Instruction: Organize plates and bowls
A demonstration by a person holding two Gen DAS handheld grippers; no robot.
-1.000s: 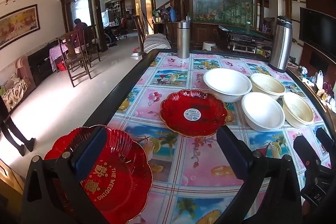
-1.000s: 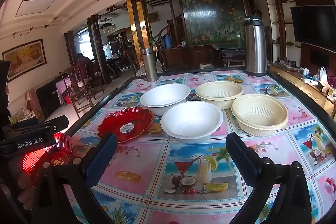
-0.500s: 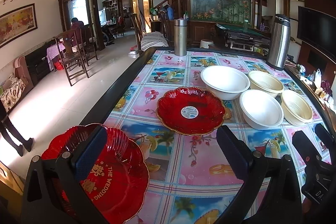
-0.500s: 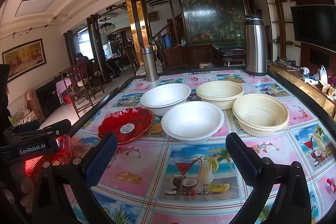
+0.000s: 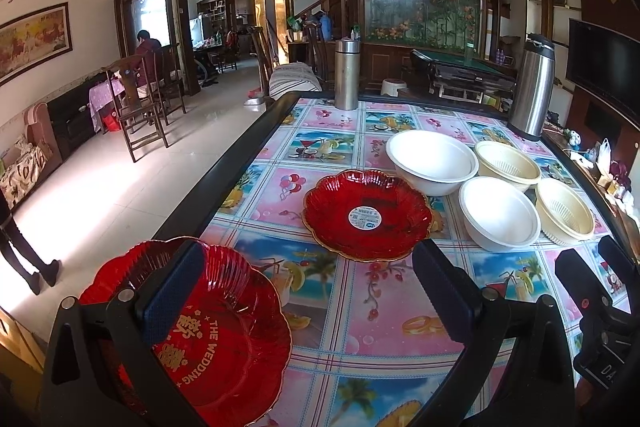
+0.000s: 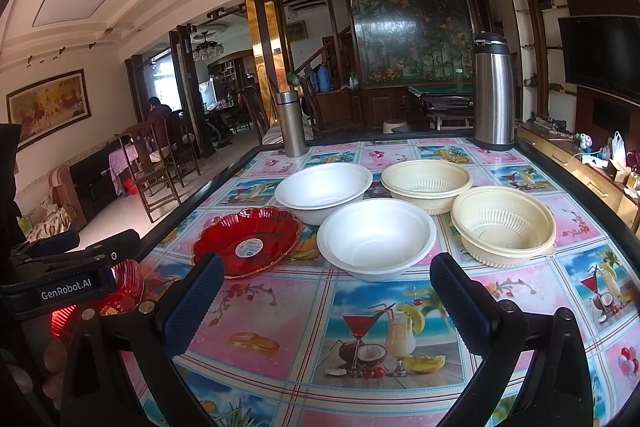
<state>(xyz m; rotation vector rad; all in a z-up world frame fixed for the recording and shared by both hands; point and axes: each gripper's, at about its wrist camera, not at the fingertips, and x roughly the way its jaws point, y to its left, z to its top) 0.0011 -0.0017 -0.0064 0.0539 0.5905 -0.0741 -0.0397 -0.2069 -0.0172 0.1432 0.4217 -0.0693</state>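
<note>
A red plate lettered "THE WEDDING" [image 5: 224, 343] lies at the table's near left corner, and the left finger [image 5: 172, 291] of my open left gripper [image 5: 308, 283] overlaps it; contact cannot be told. A second red plate with a round sticker [image 5: 366, 215] sits farther in, apart from both grippers. Beyond it stand two white bowls [image 5: 432, 163] [image 5: 498, 215] and two cream slotted bowls [image 5: 507, 163] [image 5: 565, 209]. My right gripper [image 6: 326, 287] is open and empty, just short of the nearer white bowl [image 6: 376, 235] and the sticker plate [image 6: 248, 241].
A slim steel flask [image 5: 346, 75] and a tall steel thermos [image 5: 532, 87] stand at the table's far edge [image 5: 224, 167]. Bare patterned tablecloth [image 6: 360, 339] lies under the right gripper. A person sits at a far table [image 5: 146, 63]; legs stand at left [image 5: 24, 259].
Almost nothing moved. In the right wrist view the left gripper has sunk slightly. Both grippers stay open, and the plates and bowls keep their places.
</note>
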